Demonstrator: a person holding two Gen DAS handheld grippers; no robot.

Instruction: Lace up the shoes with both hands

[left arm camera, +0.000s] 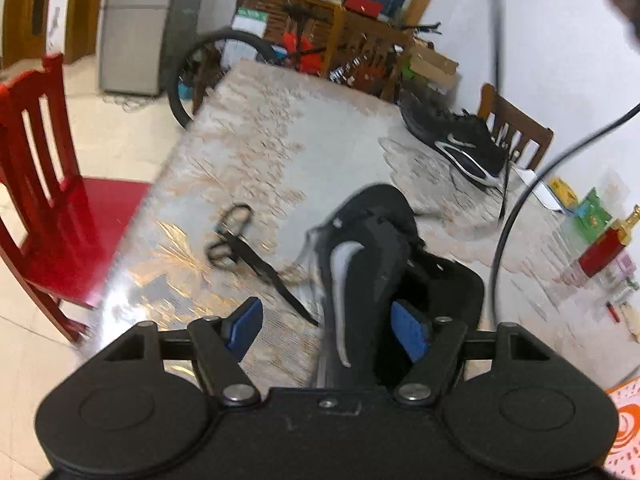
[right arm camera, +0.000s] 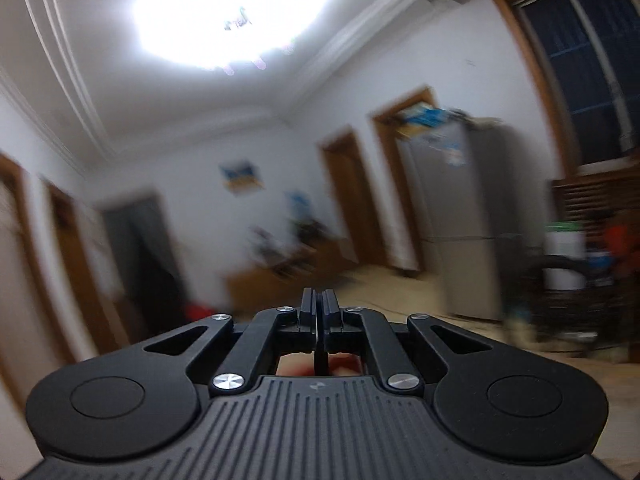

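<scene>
Our left gripper (left arm camera: 326,330) straddles the near shoe (left arm camera: 372,264), fingers spread, while our right gripper (right arm camera: 319,314), nearly pinched together on what may be a lace, could lose it.

Black shoe (left arm camera: 372,264) with a silver-grey swoosh, a second black shoe (left arm camera: 460,140) with white trim. Tablecloth (left arm camera: 280,140) pale grey with gold leaf pattern. Red chair (left arm camera: 44,184), black scissors (left arm camera: 248,256), blue pads (left arm camera: 246,326) on the black left gripper (left arm camera: 328,330), grey fridge (right arm camera: 460,216).

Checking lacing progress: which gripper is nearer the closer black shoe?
Left. The left gripper straddles the shoe's wall; the right gripper faces the room, no shoe visible.
</scene>
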